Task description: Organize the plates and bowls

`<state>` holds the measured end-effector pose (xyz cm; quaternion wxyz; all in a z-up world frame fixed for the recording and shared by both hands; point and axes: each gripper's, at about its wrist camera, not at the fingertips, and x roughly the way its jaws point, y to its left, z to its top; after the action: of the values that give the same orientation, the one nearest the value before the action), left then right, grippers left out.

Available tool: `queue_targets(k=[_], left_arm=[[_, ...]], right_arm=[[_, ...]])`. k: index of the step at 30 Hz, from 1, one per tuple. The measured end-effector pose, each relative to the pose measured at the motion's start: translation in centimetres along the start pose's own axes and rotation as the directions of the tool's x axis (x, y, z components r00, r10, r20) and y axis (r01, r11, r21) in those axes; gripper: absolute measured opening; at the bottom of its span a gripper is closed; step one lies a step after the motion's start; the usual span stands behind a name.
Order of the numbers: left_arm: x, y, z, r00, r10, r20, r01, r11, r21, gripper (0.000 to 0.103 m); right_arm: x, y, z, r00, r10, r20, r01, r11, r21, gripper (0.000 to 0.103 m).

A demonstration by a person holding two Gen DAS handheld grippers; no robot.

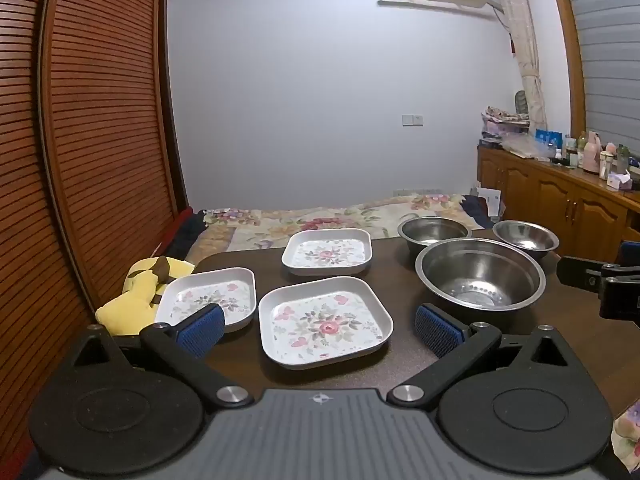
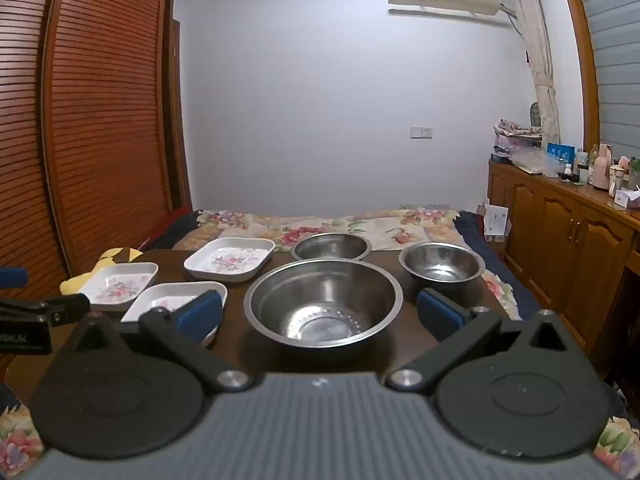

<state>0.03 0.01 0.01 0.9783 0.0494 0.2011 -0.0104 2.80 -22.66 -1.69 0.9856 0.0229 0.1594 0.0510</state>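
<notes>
Three square white plates with flower prints lie on the dark table (image 1: 400,280): a near one (image 1: 325,326), a left one (image 1: 208,296) and a far one (image 1: 327,252). To their right stand three steel bowls: a large one (image 1: 480,274), a far one (image 1: 434,232) and a small one (image 1: 525,237). My left gripper (image 1: 320,330) is open, its blue pads either side of the near plate and above it. My right gripper (image 2: 320,312) is open in front of the large bowl (image 2: 323,302), nothing between its fingers. The small bowl (image 2: 442,262) sits right of it.
A yellow plush toy (image 1: 136,292) lies at the table's left edge. A bed with a flowered cover (image 1: 320,220) lies beyond the table. A slatted wardrobe (image 1: 100,140) stands left; a wooden cabinet (image 1: 560,204) with bottles runs along the right.
</notes>
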Motion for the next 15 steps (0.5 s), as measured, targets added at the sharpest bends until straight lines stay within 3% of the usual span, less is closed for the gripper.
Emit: queue_targets(k=[15], left_arm=[[0.11,0.02,-0.04,1.0,0.001,0.014,-0.001,1.0,-0.001,0.103]], right_arm=[[0.4,-0.8,-0.32,1.0,0.003,-0.005,-0.003,1.0,0.009,0.103]])
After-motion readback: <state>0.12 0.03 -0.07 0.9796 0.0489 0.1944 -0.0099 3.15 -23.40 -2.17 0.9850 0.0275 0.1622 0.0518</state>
